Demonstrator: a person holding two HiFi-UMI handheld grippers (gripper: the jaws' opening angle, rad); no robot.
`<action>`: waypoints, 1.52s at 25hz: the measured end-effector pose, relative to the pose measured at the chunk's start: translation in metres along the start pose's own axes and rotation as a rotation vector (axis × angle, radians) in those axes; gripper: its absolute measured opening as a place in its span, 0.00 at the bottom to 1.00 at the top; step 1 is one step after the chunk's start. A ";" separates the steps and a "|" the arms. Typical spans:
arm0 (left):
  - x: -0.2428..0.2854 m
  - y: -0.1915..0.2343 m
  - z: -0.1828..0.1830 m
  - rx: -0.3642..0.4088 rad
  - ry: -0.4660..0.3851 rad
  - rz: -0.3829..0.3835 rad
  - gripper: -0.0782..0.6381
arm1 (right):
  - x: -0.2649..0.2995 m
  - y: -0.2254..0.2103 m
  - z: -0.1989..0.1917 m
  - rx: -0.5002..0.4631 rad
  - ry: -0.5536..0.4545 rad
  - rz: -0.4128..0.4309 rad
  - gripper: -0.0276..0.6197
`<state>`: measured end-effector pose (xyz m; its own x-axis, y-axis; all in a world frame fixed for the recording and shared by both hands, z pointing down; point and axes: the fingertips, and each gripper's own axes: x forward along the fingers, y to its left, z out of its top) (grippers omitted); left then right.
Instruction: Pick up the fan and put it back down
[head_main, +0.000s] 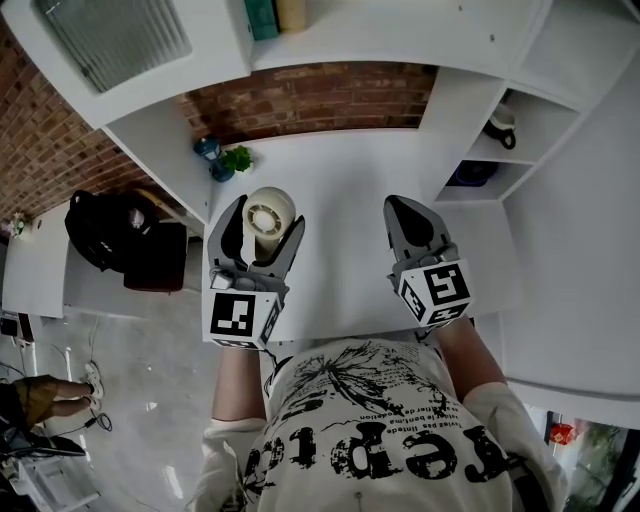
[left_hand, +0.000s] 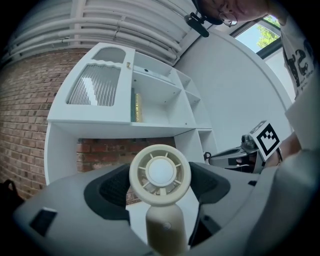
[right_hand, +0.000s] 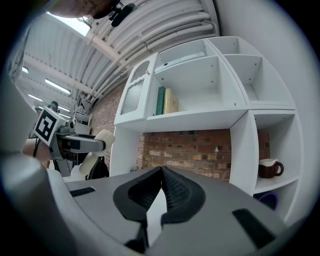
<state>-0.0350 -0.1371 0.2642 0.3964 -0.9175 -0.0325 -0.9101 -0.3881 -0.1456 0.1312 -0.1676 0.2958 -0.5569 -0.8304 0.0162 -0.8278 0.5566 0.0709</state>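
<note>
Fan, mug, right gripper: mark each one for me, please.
fan (left_hand: 160, 172), left gripper view, hub of its round head.
mug (right_hand: 270, 171), right gripper view, its brown body.
right gripper (right_hand: 161, 170), right gripper view, where its closed tips meet.

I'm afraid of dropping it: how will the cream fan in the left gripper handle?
Probably light: the fan looks like small hollow plastic. Likely top-heavy and apt to tip, its wide round head sitting on a narrow handle. The smooth shell might slip in the left gripper.
</note>
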 end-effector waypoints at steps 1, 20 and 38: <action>0.003 0.000 -0.003 -0.002 0.007 -0.001 0.63 | 0.001 -0.001 -0.002 0.002 0.003 -0.002 0.06; 0.073 -0.029 -0.166 -0.072 0.351 -0.065 0.63 | 0.031 -0.018 -0.114 0.081 0.202 0.015 0.06; 0.078 -0.069 -0.342 -0.166 0.747 -0.137 0.63 | 0.032 -0.022 -0.199 0.144 0.350 0.023 0.06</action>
<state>0.0170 -0.2117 0.6095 0.3735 -0.6534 0.6585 -0.8885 -0.4559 0.0516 0.1451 -0.2115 0.4933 -0.5391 -0.7625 0.3578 -0.8303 0.5524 -0.0736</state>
